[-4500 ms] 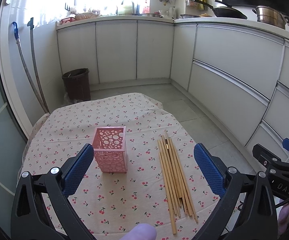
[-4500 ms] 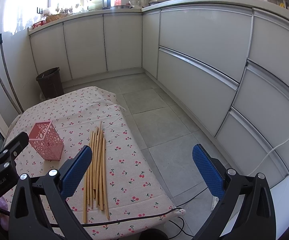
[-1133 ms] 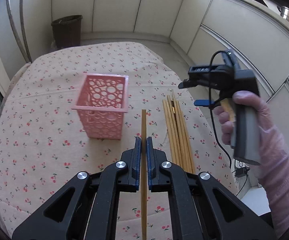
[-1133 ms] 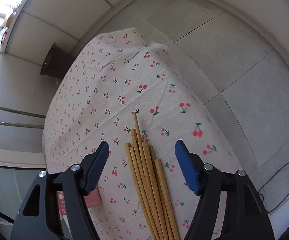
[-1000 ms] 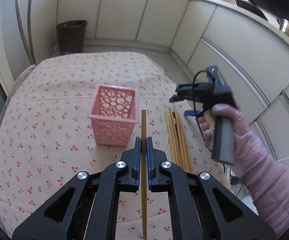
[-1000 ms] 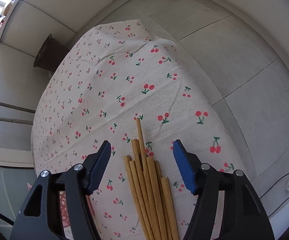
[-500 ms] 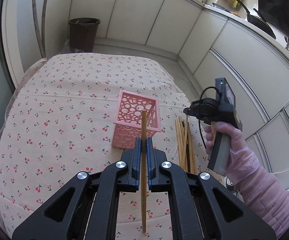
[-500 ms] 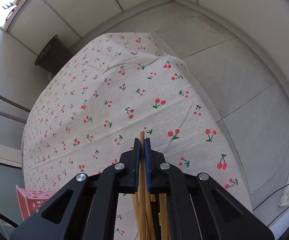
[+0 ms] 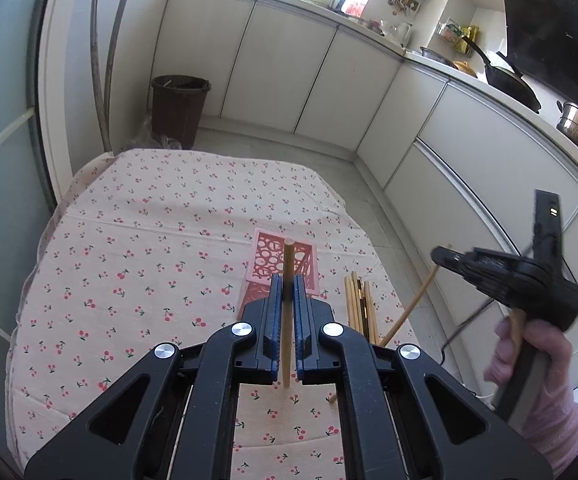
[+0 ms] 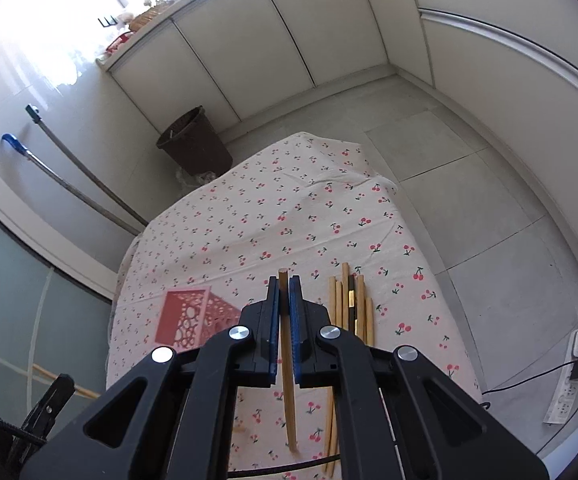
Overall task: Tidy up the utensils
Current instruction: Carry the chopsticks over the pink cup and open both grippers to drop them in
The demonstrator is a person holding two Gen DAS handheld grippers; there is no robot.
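Observation:
My left gripper (image 9: pixel 285 294) is shut on a wooden chopstick (image 9: pixel 287 256), held above the table in front of the pink perforated holder (image 9: pixel 267 256). My right gripper (image 10: pixel 283 298) is shut on another chopstick (image 10: pixel 289 380), lifted clear of the cloth. In the left wrist view the right gripper (image 9: pixel 441 258) is at the right with its chopstick (image 9: pixel 407 312) slanting down. Several chopsticks (image 10: pixel 349 304) lie bundled on the cherry-print cloth to the right of the holder (image 10: pixel 193 316). The holder shows nothing inside.
The table with the cherry-print cloth (image 9: pixel 137 240) has floor tiles (image 10: pixel 489 216) to its right. A brown bin (image 9: pixel 179 106) stands behind the table. White cabinets (image 9: pixel 281 64) line the walls. A power strip with cable (image 10: pixel 573 372) lies on the floor.
My right gripper shut on one chopstick from the bundle and lifted it. My left gripper, with its chopstick, rose and tilted up and now stands higher over the holder.

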